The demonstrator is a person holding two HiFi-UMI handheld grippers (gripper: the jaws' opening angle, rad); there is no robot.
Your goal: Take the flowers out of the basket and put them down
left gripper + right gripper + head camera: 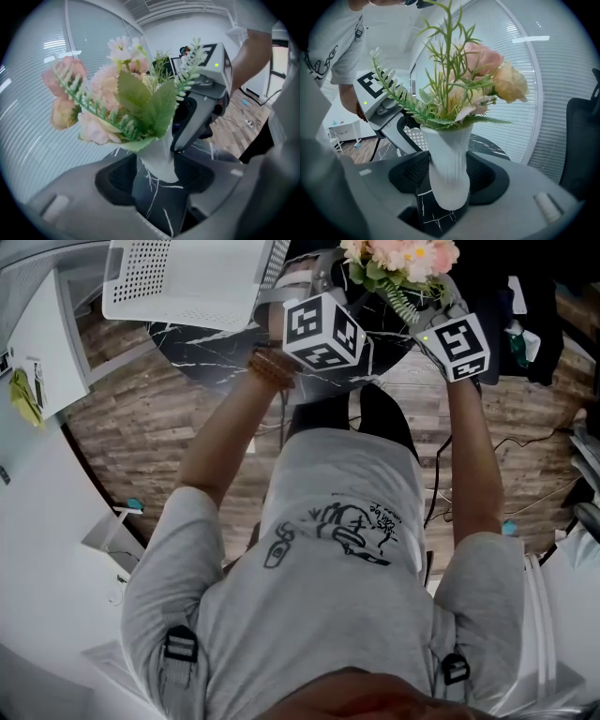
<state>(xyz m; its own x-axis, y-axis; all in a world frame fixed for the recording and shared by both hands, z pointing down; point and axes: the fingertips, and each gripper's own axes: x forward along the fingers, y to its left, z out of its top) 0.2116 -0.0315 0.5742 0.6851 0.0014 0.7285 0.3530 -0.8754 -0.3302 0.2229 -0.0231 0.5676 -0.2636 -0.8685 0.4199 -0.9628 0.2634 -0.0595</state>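
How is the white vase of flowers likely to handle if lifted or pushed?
The vase looks narrow under a tall, wide bouquet, so it is probably top-heavy and apt to tip. Its ribbed white wall looks rigid, perhaps ceramic: possibly slippery and breakable.

You hold two grippers: one left gripper (157, 180) and one right gripper (447, 180). Before you I count one white ribbed vase (447, 164), one bunch of artificial flowers (478, 61), one white perforated basket (187, 277) and one round black marble table (206, 348).
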